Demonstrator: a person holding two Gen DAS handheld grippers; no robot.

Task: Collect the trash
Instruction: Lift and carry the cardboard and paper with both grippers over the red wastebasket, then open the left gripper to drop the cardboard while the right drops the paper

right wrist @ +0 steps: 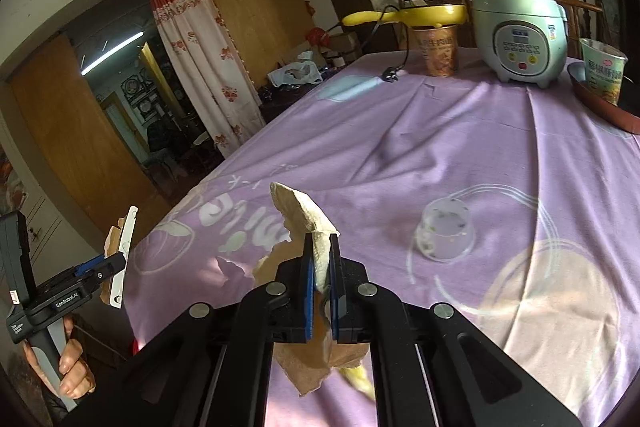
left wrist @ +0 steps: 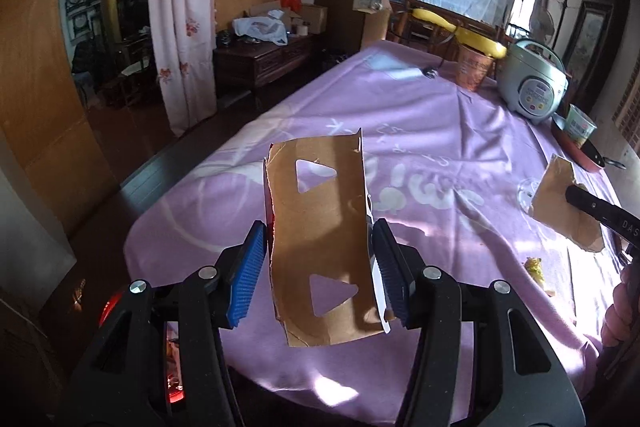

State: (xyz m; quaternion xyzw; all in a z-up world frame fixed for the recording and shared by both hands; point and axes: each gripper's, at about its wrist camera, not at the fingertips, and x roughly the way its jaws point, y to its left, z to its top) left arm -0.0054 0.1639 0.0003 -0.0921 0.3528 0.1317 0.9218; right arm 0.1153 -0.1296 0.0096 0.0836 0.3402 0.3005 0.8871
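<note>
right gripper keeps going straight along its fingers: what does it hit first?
Probably bare purple tablecloth. The right gripper, shut on a torn cardboard scrap, points up the table; the clear plastic cup sits right of that line. Depth unclear.

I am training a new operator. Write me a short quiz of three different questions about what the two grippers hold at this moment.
1. True or false: the left gripper holds the cardboard strip with two triangular holes above the purple tablecloth.
2. Which item does the right gripper hold? A) clear plastic cup B) torn cardboard piece C) rice cooker
3. Fill in: the clear plastic cup stands upside down on the ____.

Key
1. True: the strip sits between the blue pads, off the cloth.
2. B: the jaws stand nearly closed on it.
3. Tablecloth, right of the right gripper in its own view.
</note>
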